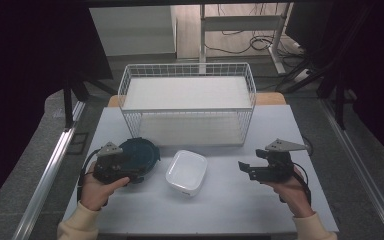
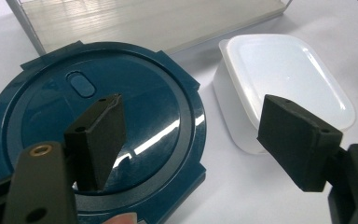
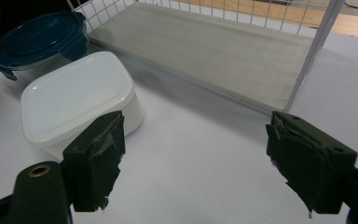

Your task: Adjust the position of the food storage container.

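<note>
Two hand-held tools sit nearest, one in each hand at the near edge of the white bench (image 1: 230, 210). The left tool (image 1: 139, 176) has its jaws apart and empty, poised over one round dark-blue lidded container (image 1: 141, 154). The right tool (image 1: 245, 169) also has its jaws spread with nothing between them, pointing toward the bench's middle. Between the two tools stands one white rectangular lidded container (image 1: 186, 171), just beside the blue one. Farther back stands one white wire rack (image 1: 187, 103) with two shelves.
</note>
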The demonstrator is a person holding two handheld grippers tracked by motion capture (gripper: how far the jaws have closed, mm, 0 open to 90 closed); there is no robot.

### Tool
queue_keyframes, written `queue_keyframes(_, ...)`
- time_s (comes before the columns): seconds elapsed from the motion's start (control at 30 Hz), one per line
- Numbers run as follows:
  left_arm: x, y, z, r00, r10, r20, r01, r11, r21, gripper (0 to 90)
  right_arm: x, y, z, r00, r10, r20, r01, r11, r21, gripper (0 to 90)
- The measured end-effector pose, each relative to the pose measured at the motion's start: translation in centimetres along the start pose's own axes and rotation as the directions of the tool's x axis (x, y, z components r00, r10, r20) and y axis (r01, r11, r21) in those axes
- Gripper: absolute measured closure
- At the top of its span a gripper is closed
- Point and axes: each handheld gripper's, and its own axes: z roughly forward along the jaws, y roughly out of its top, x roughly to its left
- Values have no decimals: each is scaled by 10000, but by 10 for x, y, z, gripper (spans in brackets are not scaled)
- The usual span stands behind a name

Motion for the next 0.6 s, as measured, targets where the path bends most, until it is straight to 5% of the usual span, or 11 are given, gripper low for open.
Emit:
queue_keyframes(0.27,1,2,0,9991,27,420,-31,10000,77,262,-3,-1,-7,10000,-11,93,14,9995,-310,230)
queue_keyframes(0.6,7,13,-12,9995,36,320,-28,9996,-267,270,-4,0,-8,9999,48,-106,-51,9996,-295,230)
